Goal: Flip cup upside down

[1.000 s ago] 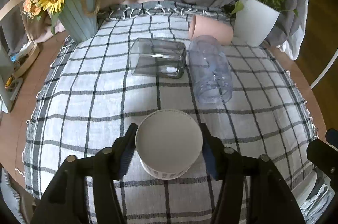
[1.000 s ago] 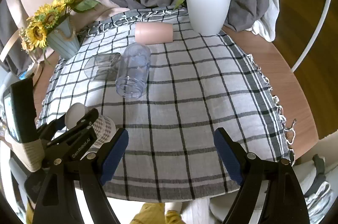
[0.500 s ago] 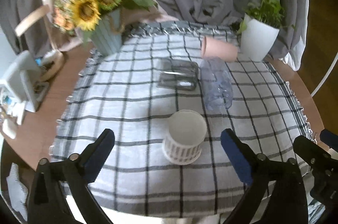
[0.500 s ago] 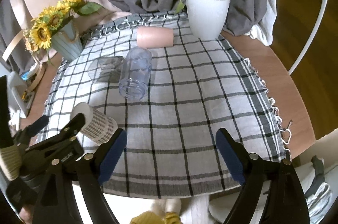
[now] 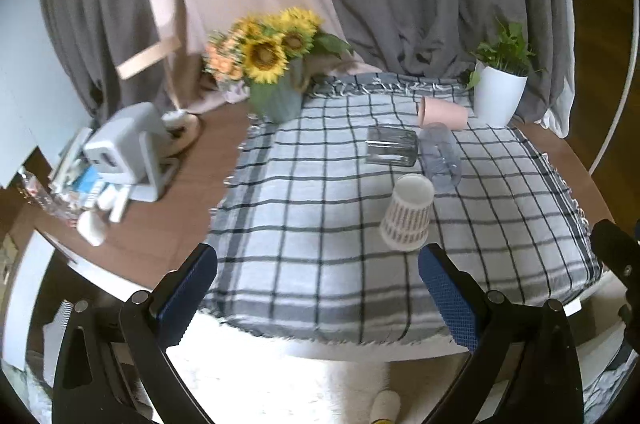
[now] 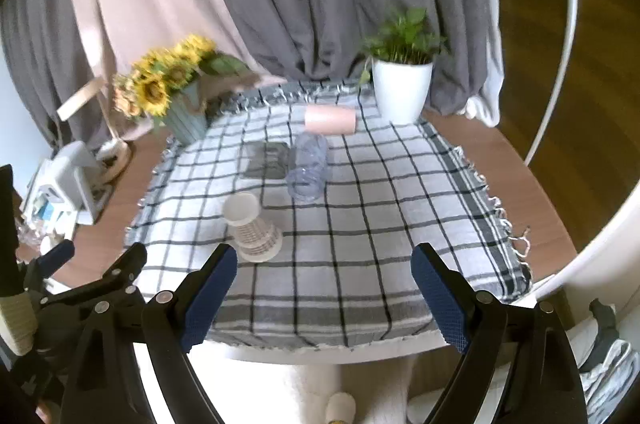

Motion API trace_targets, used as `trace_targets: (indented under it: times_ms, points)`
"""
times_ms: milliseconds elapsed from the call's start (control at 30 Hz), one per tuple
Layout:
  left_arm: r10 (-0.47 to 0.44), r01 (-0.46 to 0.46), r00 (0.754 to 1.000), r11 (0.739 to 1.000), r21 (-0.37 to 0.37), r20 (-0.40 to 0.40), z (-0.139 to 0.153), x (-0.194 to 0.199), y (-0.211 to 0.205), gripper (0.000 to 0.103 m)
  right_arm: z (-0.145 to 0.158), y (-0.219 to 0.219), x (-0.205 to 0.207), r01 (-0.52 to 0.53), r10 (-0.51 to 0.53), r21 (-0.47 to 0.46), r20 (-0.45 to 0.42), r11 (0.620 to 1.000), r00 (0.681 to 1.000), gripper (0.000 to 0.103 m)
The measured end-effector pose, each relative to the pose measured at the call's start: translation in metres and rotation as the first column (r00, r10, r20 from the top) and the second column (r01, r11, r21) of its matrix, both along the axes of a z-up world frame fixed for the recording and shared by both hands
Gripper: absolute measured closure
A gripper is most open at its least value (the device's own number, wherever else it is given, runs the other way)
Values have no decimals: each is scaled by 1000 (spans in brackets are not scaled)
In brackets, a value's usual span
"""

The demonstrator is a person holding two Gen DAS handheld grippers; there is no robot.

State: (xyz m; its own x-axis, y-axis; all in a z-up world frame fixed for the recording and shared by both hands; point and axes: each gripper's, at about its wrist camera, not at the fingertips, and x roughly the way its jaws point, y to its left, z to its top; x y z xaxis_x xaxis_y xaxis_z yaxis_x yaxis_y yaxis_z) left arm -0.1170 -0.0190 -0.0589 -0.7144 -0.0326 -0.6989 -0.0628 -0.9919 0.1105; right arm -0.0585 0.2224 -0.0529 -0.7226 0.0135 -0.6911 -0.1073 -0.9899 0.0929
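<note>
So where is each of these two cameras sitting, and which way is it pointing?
Left wrist view: rides on the left gripper, looking forward over the checked cloth toward the curtains; its open jaws frame the bottom.
Right wrist view: rides on the right gripper, facing the same way from further right; its open jaws show, with the left gripper at lower left.
Both share the upside-down paper cup, sunflowers and potted plant.

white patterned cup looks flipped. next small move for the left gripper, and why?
Probably none on this cup: hold the left hand-held gripper back, open. The white patterned cup stands alone on the checked cloth, closed base up, wide rim down, apart from both grippers. The right hand-held gripper is open and empty too.
</note>
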Motion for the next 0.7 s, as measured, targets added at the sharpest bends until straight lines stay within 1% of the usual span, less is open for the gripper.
trace_targets:
  times_ms: [133,367,500,700]
  points:
    - [-8,8,1000,999,38,0,15,35,-18,0,15,-13,40,9,-9,1,-43,1000,999,14]
    - [-9,11,1000,999,52,-27,33,82,-38,0,33,-33,93,7,-6,20,-95,1000,996,14]
    - [-18,20,999,998,66,-27,37,97,-42,0,41,-39,116,22,-16,44,-129,999,992,14]
    - [-20,23,999,996,81,-35,43,116,-44,0,50,-39,138,26,-18,49,-152,998,988,14]
